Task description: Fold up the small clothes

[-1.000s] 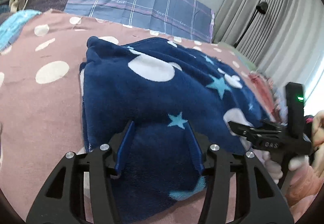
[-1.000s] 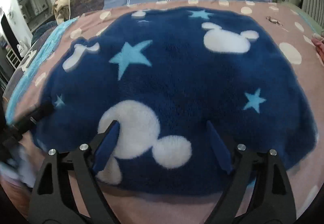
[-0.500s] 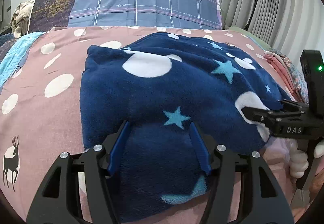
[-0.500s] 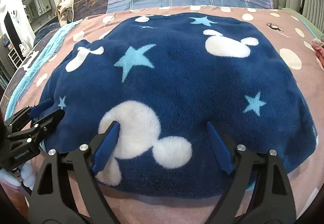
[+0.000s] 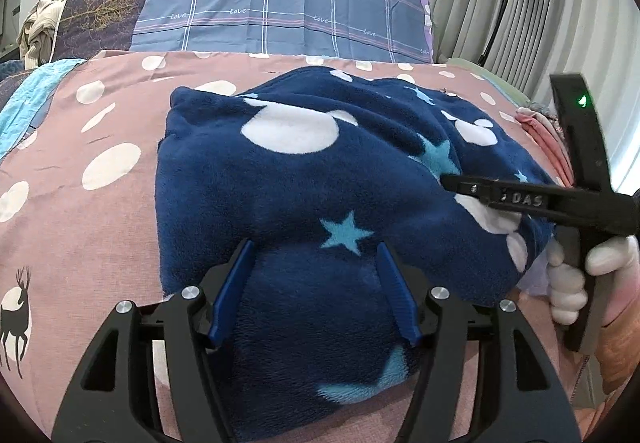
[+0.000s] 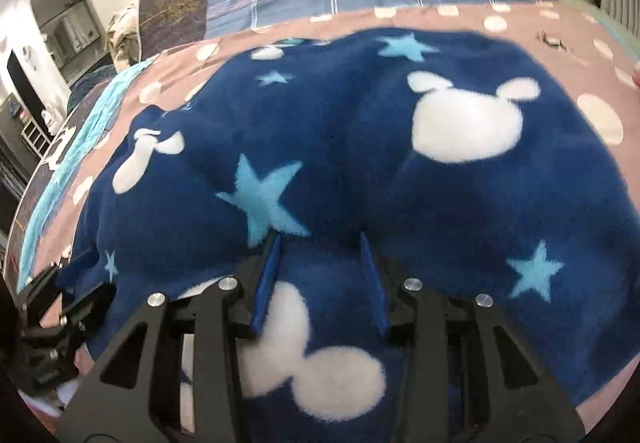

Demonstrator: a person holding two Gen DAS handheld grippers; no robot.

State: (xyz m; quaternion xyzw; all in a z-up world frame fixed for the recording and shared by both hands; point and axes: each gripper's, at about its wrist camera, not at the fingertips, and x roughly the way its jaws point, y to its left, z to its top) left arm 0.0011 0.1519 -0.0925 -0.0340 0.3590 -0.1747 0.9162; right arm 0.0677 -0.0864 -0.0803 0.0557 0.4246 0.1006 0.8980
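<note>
Left cam: navy fleece garment [image 5: 304,179] sprawled on the pink dotted bedspread [image 5: 80,211], left gripper [image 5: 314,247] spread wide over its near edge, gripping nothing. Right cam: right gripper [image 6: 320,239] narrower, fabric bunched between the fingers; can't tell if it's actually pinched.

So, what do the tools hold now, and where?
Right tool pinches the blue fleece garment near its front edge; left tool is open, holding nothing.
</note>
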